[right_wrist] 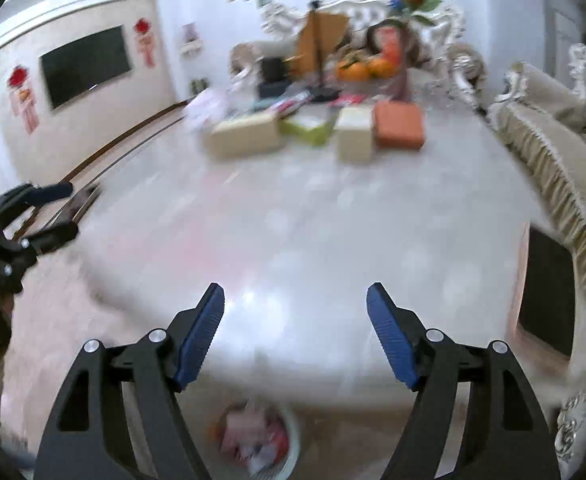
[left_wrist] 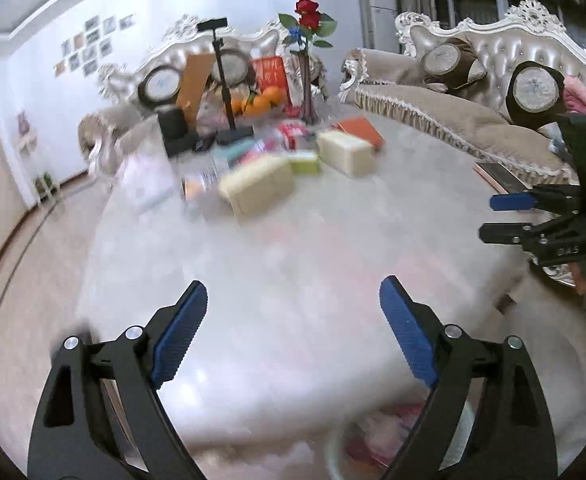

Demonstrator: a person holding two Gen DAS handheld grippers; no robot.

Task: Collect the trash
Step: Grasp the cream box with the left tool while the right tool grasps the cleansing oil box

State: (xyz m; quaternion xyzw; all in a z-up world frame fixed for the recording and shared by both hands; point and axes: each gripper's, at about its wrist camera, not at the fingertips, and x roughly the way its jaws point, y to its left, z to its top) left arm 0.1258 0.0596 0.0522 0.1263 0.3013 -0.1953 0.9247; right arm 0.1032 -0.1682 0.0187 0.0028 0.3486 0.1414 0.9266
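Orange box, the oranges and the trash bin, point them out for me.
orange box [right_wrist: 399,125], right wrist view, middle of its top face
oranges [right_wrist: 367,68], right wrist view, front of the pile
trash bin [right_wrist: 289,446], right wrist view, its white rim

My left gripper [left_wrist: 293,334]: two matte black, angular fingers with triangular cut-outs, each tipped by a blue ribbed pad [left_wrist: 181,334] and pinned by round silver screws. My right gripper [right_wrist: 295,334]: identical build, black linkage arms, blue serrated pads [right_wrist: 391,334], silver screw heads at the joints. Seen from the left wrist view, its body carries a small green light and faint pale lettering.
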